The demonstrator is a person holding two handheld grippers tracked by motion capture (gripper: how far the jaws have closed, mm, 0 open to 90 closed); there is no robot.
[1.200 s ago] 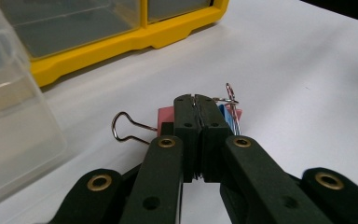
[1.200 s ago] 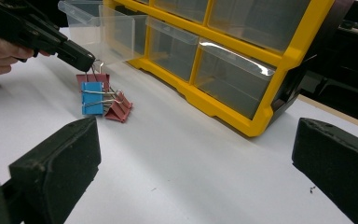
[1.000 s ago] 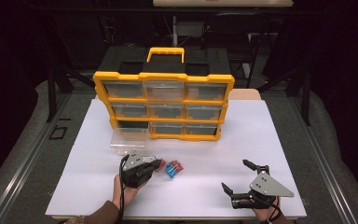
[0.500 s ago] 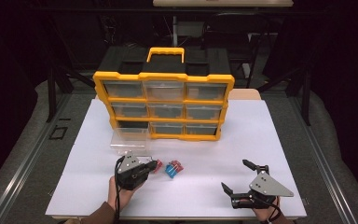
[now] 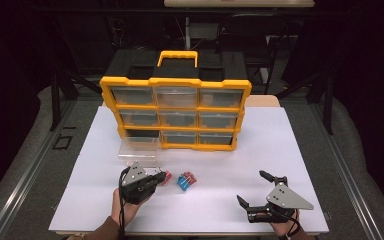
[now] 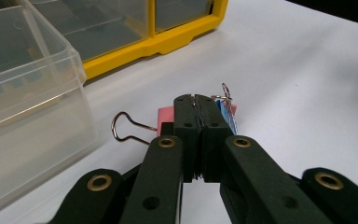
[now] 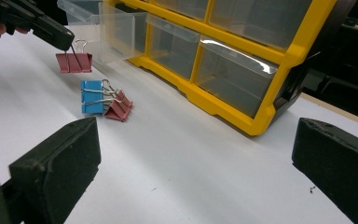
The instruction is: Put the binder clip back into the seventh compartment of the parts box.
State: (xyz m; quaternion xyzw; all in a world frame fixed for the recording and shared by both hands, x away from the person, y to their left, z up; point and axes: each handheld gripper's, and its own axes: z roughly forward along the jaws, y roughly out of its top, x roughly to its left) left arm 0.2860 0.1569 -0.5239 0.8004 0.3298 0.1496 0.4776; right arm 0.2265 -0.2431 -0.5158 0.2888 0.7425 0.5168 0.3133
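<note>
My left gripper [image 5: 158,178] is shut on the wire handle of a red binder clip [image 5: 167,177], left of the table's centre. In the right gripper view the left gripper [image 7: 67,44] holds that red binder clip [image 7: 74,62] hanging just above the table. Past its closed tips [image 6: 196,100] the clip's pink body [image 6: 166,114] shows. A blue clip [image 7: 91,102] and another red clip [image 7: 120,108] lie touching on the table, just to the right of the held one. My right gripper [image 5: 251,186] rests open and empty near the front right edge.
A yellow drawer organiser [image 5: 176,82] with clear drawers stands at the back of the white table [image 5: 290,150]. One clear drawer [image 5: 139,150] sits pulled out on the table in front of its lower left slot, just behind the left gripper.
The left gripper has shifted slightly to the left with the red clip in it. The right gripper has not moved.
</note>
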